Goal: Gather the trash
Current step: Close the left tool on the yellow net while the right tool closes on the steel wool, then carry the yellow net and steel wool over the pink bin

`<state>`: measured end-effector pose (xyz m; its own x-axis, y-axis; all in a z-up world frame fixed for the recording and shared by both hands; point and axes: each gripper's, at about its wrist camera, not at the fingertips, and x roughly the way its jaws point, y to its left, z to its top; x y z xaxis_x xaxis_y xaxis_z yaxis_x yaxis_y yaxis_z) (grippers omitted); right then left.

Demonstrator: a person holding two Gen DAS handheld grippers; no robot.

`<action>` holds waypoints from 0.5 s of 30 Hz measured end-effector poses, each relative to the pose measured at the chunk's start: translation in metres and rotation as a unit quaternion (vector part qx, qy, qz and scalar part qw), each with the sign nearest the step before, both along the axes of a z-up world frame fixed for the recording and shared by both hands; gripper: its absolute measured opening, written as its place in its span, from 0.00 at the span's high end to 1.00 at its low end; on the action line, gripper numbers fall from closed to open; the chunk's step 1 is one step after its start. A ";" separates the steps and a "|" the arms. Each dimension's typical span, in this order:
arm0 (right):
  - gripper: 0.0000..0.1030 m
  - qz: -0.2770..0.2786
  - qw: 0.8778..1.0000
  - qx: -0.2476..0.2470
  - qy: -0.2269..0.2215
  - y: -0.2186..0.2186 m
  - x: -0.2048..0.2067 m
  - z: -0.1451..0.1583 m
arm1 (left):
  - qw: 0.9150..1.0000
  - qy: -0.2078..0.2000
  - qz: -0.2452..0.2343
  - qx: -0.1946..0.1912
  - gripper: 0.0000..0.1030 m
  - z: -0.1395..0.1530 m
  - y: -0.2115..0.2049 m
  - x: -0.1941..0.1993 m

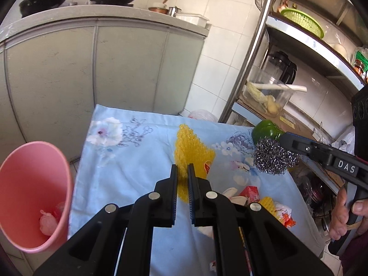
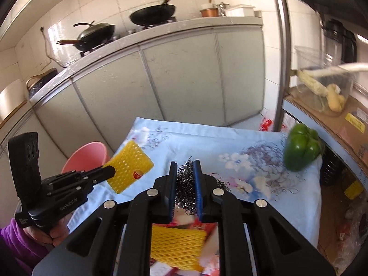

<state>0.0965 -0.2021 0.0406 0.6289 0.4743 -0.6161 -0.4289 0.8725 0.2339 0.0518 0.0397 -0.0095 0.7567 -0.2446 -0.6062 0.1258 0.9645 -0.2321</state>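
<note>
Left wrist view, nearest first: the left gripper (image 1: pixel 182 172) is clamped on a yellow foam net sleeve (image 1: pixel 192 151), its long axis running up and away from the fingers, raised above the cloth. The right wrist view shows that sleeve (image 2: pixel 130 166) as a flat rectangle held by one short end, tilted up toward the left.

The right gripper (image 2: pixel 185 172) is clamped on a steel wool scrubber (image 2: pixel 184 197), a tangled ball with no clear axis; in the left view the scrubber (image 1: pixel 274 156) hangs from the fingertips above the table's right edge.

Two grippers and two foam sleeves show. The second sleeve (image 2: pixel 177 246) lies at the near edge among red wrappers (image 1: pixel 250 193), mostly hidden behind the gripper body; the wrappers are too blurred and covered to count.

The table (image 1: pixel 128 165), draped in a blue floral cloth, has one green bell pepper (image 2: pixel 302 148) at its far right corner.

One pink bin (image 1: pixel 32 195) stands on the floor just beside the table's left edge, with pale trash at its bottom, hard to make out.

Beyond, two dark pans (image 2: pixel 153 15) sit on the counter.
</note>
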 end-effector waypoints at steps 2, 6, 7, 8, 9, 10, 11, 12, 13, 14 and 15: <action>0.86 0.019 1.000 0.003 -0.006 0.016 -0.003 0.006 | 1.000 -0.007 0.018 0.006 0.93 0.005 0.014 -0.011; 0.86 0.066 0.998 0.016 -0.014 0.060 -0.005 0.017 | 0.998 -0.025 0.061 0.011 0.93 0.016 0.051 -0.033; 0.86 0.075 0.997 0.018 -0.015 0.068 -0.006 0.019 | 0.997 -0.030 0.073 0.015 0.93 0.019 0.058 -0.039; 0.86 0.091 0.996 0.020 -0.015 0.083 -0.005 0.021 | 0.995 -0.034 0.088 0.018 0.93 0.022 0.070 -0.044; 0.86 0.106 0.994 0.023 -0.014 0.098 -0.004 0.023 | 0.994 -0.036 0.099 0.019 0.93 0.023 0.079 -0.048; 0.86 0.116 0.993 0.025 -0.012 0.108 -0.004 0.023 | 0.993 -0.037 0.113 0.020 0.93 0.024 0.091 -0.052; 0.86 0.132 0.991 0.027 -0.010 0.123 -0.003 0.024 | 0.991 -0.037 0.125 0.021 0.93 0.025 0.101 -0.056; 0.86 0.147 0.989 0.027 -0.010 0.138 -0.004 0.025 | 0.989 -0.037 0.139 0.023 0.93 0.024 0.112 -0.060; 0.86 0.158 0.987 0.027 -0.009 0.149 -0.004 0.025 | 0.987 -0.035 0.153 0.025 0.93 0.023 0.123 -0.063; 0.86 0.173 0.984 0.027 -0.009 0.164 -0.005 0.025 | 0.985 -0.032 0.165 0.026 0.93 0.021 0.132 -0.066; 0.86 0.186 0.982 0.026 -0.009 0.177 -0.007 0.024 | 0.983 -0.028 0.177 0.026 0.93 0.019 0.142 -0.069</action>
<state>0.0897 -0.0250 0.0645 0.4166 0.7033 -0.5761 -0.7200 0.6421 0.2633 -0.0174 0.1815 0.0096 0.8216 0.0716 -0.5655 -0.2097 0.9605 -0.1831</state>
